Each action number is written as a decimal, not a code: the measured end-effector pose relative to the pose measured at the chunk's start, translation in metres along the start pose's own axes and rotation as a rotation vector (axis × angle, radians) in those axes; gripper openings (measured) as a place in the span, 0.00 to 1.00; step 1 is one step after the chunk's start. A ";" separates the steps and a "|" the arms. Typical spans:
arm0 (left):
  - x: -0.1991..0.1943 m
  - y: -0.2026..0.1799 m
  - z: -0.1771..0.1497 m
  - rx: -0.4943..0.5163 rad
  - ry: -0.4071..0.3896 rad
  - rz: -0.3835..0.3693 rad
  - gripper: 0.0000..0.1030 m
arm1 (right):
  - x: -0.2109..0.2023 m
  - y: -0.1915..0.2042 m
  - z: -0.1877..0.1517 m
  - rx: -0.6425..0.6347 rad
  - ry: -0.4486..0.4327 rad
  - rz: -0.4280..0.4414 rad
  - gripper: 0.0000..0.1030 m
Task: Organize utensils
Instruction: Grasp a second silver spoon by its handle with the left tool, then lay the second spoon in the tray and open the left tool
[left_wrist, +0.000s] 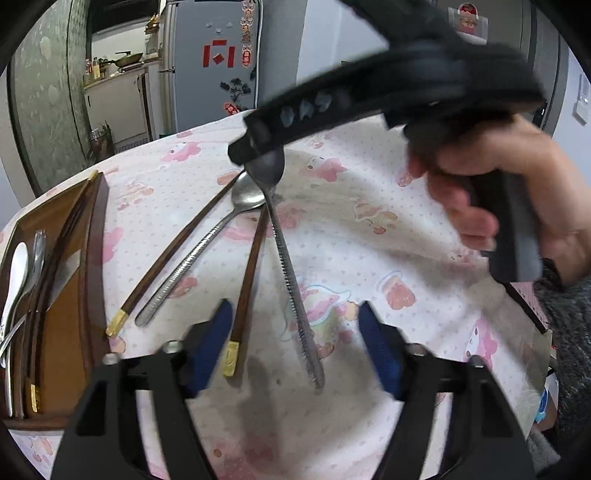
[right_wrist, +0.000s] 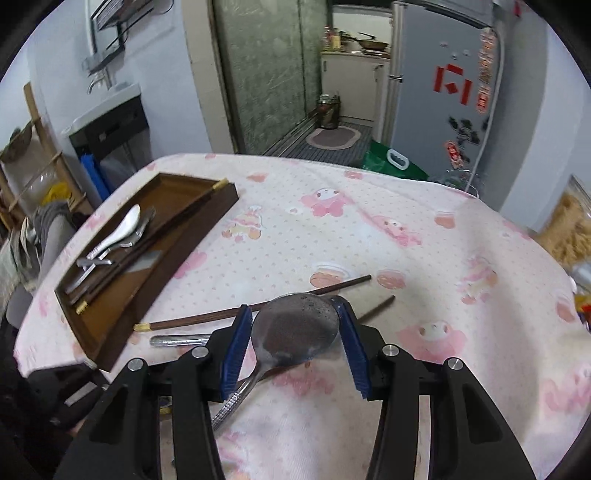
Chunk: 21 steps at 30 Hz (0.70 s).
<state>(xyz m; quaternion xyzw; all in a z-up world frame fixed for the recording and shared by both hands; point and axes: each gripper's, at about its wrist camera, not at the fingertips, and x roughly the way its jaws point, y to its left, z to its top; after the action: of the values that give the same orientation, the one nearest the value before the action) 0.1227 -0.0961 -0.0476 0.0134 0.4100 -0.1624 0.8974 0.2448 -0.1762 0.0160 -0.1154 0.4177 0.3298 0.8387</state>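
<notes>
My right gripper (right_wrist: 295, 328) is shut on the bowl of a metal spoon (right_wrist: 295, 332), whose handle trails down to the left. In the left wrist view the same spoon (left_wrist: 291, 273) hangs from the right gripper (left_wrist: 258, 147), handle end toward me. My left gripper (left_wrist: 295, 332) is open and empty, its blue pads either side of that handle and a brown chopstick (left_wrist: 251, 280). A second spoon (left_wrist: 207, 251) and another chopstick (left_wrist: 177, 251) lie on the cloth. The wooden tray (right_wrist: 192, 251) at the left holds a white spoon (right_wrist: 118, 232), metal cutlery and chopsticks.
The round table has a pink patterned cloth (right_wrist: 406, 258). The tray (left_wrist: 99, 229) sits at its left edge. A fridge (right_wrist: 443, 92), a doorway and a cabinet stand beyond the table. The person's hand (left_wrist: 498, 192) holds the right gripper above the cloth.
</notes>
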 end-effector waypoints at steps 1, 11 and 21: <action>0.001 -0.001 0.001 0.003 0.004 -0.005 0.48 | -0.005 0.000 0.000 0.010 -0.002 0.004 0.47; 0.010 -0.006 0.000 0.040 0.041 -0.021 0.09 | -0.015 -0.003 -0.010 0.043 -0.003 0.010 0.47; -0.014 0.013 -0.001 0.022 0.012 -0.025 0.08 | -0.026 0.019 0.006 0.028 -0.020 0.020 0.47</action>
<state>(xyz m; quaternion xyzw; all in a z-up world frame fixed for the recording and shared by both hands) 0.1173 -0.0801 -0.0391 0.0190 0.4140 -0.1782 0.8925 0.2256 -0.1708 0.0414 -0.0960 0.4149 0.3335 0.8411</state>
